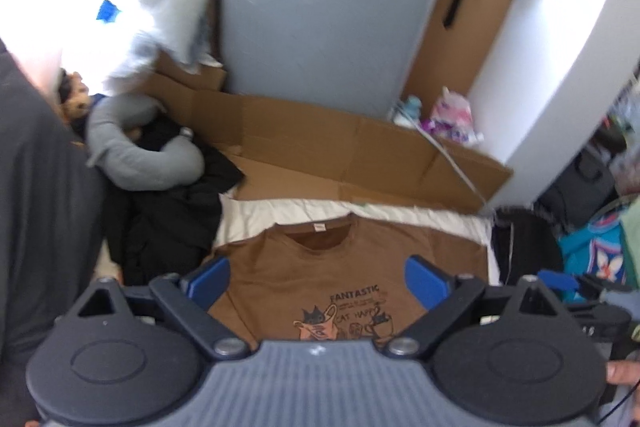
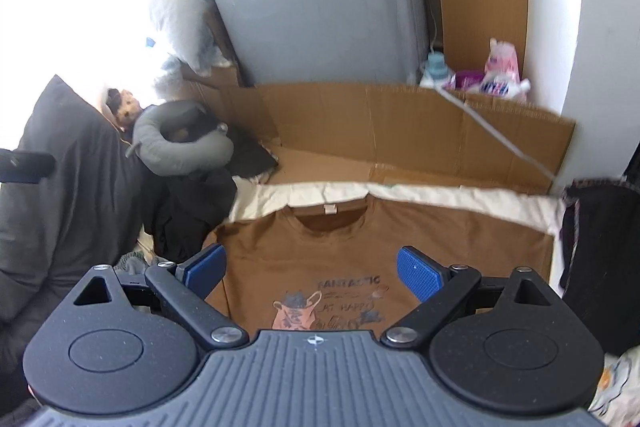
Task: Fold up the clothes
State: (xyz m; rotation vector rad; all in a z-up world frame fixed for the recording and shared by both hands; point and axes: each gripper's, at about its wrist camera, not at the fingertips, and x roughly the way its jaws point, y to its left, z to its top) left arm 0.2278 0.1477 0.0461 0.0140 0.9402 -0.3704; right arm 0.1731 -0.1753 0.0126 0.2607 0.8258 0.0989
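A brown T-shirt (image 1: 320, 267) (image 2: 360, 247) with a cat print and the word FANTASTIC lies flat, front up, collar away from me, on a white cloth (image 1: 280, 215) (image 2: 440, 197). My left gripper (image 1: 318, 279) hovers above the shirt's chest, open, blue pads spread wide with nothing between them. My right gripper (image 2: 310, 269) is likewise open over the chest, holding nothing. At the right edge of the left wrist view, part of the other gripper (image 1: 568, 283) shows.
Flattened cardboard (image 1: 340, 151) (image 2: 400, 131) lies beyond the shirt, against a grey panel (image 1: 320, 7). A grey neck pillow (image 1: 140, 155) (image 2: 180, 147) and dark clothes (image 1: 168, 227) sit at the left. Bottles and packets (image 2: 488, 75) stand at the back right. Dark fabric (image 2: 600, 247) lies at the right.
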